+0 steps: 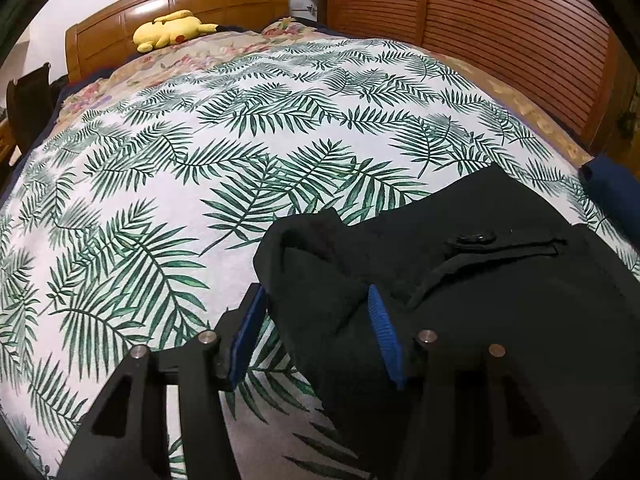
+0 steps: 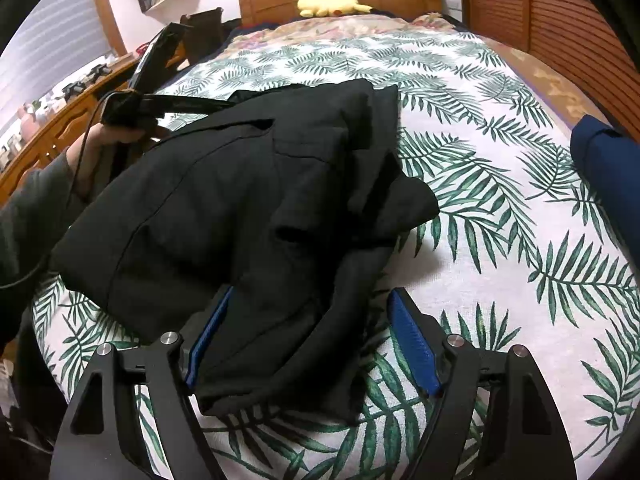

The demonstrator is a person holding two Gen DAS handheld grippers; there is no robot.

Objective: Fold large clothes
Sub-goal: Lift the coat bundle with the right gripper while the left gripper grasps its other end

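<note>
A large black garment (image 1: pixel 460 280) lies bunched on the leaf-print bedspread (image 1: pixel 180 168). A button tab shows on top of it. My left gripper (image 1: pixel 316 296) stands open over its left corner; a fold of the cloth rises between the blue pads (image 1: pixel 384 332) but is not pinched. In the right wrist view the same garment (image 2: pixel 240 200) is a folded heap. My right gripper (image 2: pixel 312 294) is open around its near end. The left pad (image 2: pixel 208 340) brushes the cloth and the right pad stands apart from it. A person's hand (image 2: pixel 92 148) holds the left gripper at the far left edge of the heap.
A dark blue folded item (image 2: pixel 604 160) lies at the bed's right edge. A yellow plush toy (image 1: pixel 168 30) rests by the wooden headboard (image 1: pixel 200 4). Louvred wooden doors (image 1: pixel 500 20) stand to the right, and a cluttered wooden desk (image 2: pixel 60 120) to the left.
</note>
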